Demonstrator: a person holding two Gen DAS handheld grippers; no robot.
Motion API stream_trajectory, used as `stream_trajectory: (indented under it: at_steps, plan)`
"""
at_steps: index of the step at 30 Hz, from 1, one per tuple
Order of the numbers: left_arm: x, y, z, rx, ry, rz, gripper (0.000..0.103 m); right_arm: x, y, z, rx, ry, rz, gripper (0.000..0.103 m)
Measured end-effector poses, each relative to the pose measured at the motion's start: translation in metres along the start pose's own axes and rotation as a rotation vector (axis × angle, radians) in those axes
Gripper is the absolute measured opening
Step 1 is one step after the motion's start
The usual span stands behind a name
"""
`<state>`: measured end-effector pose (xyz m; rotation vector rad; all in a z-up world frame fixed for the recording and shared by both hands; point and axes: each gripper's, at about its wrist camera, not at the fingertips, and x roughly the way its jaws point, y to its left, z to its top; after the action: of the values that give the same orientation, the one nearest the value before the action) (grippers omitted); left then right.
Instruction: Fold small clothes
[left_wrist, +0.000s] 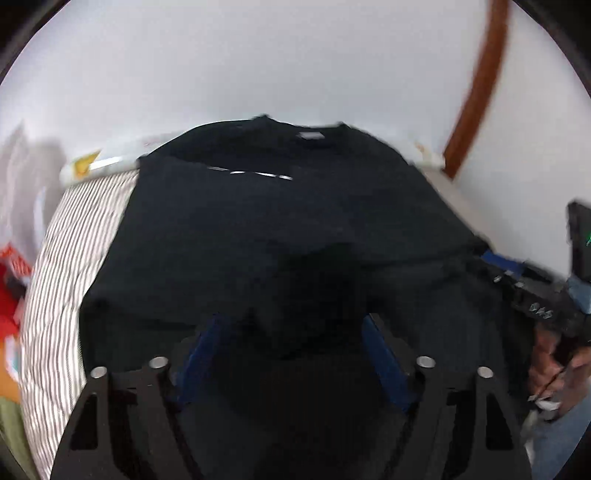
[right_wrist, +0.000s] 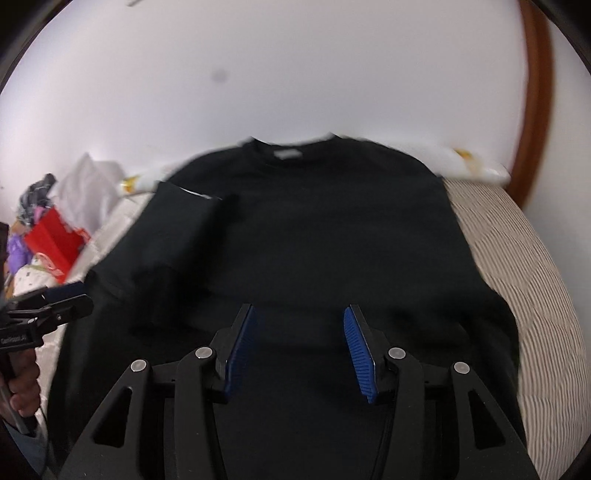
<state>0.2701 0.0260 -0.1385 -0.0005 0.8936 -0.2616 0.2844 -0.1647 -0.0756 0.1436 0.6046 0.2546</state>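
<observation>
A black long-sleeved top (left_wrist: 280, 229) lies flat on a striped bed, collar at the far end; it also shows in the right wrist view (right_wrist: 325, 236). Its left sleeve (right_wrist: 184, 221) is folded in over the body. My left gripper (left_wrist: 291, 332) is open over the near hem, with nothing between its blue pads (left_wrist: 201, 350). My right gripper (right_wrist: 299, 332) is open above the lower middle of the top and holds nothing. Each gripper shows at the edge of the other's view: the right one (left_wrist: 509, 273), the left one (right_wrist: 62, 299).
The striped bedcover (left_wrist: 70, 266) shows on both sides of the top (right_wrist: 524, 266). A red box (right_wrist: 55, 243) and crumpled clothes (right_wrist: 85, 188) lie at the left. A white wall (right_wrist: 258, 74) and a brown wooden frame (right_wrist: 535, 92) stand behind.
</observation>
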Motion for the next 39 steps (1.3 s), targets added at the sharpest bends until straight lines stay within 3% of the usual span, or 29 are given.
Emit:
stream_trajectory:
  at_steps: [3,9,11,12,13,15,19,23,27,31,39]
  plan:
    - [0.019,-0.029,0.005,0.067,0.018,0.081,0.081,-0.001,-0.015,-0.013,-0.001,0.006,-0.033,0.049]
    - [0.053,-0.045,0.018,0.083,0.040,0.279,0.081,-0.011,-0.032,-0.032,0.012,0.002,-0.068,0.049]
    - [0.056,-0.042,0.021,0.070,0.034,0.314,0.066,-0.013,-0.035,-0.038,0.019,0.007,-0.072,0.049]
    - [0.054,-0.037,0.023,0.063,0.026,0.313,0.054,-0.013,-0.036,-0.039,0.021,0.009,-0.076,0.049]
    - [0.047,-0.031,0.027,0.052,0.011,0.293,0.049,-0.013,-0.038,-0.041,0.021,0.012,-0.081,0.049]
    - [0.033,-0.013,0.038,0.025,-0.026,0.292,0.049,-0.011,-0.039,-0.042,0.017,0.018,-0.094,0.049]
    - [0.007,0.044,0.055,-0.059,-0.066,0.381,0.049,-0.011,-0.038,-0.040,0.011,0.016,-0.104,0.049]
    - [-0.009,0.099,0.052,-0.164,-0.045,0.344,0.055,-0.013,-0.033,-0.036,0.007,0.001,-0.097,0.049]
    - [-0.018,0.127,0.038,-0.209,-0.046,0.277,0.060,-0.014,-0.024,-0.032,-0.011,-0.007,-0.097,0.049]
    - [-0.005,0.133,0.031,-0.249,-0.018,0.167,0.061,-0.013,-0.013,-0.025,-0.037,-0.012,-0.098,0.049]
    - [0.035,0.135,0.039,-0.273,0.022,0.118,0.058,0.019,0.020,-0.002,-0.170,0.013,-0.117,0.049]
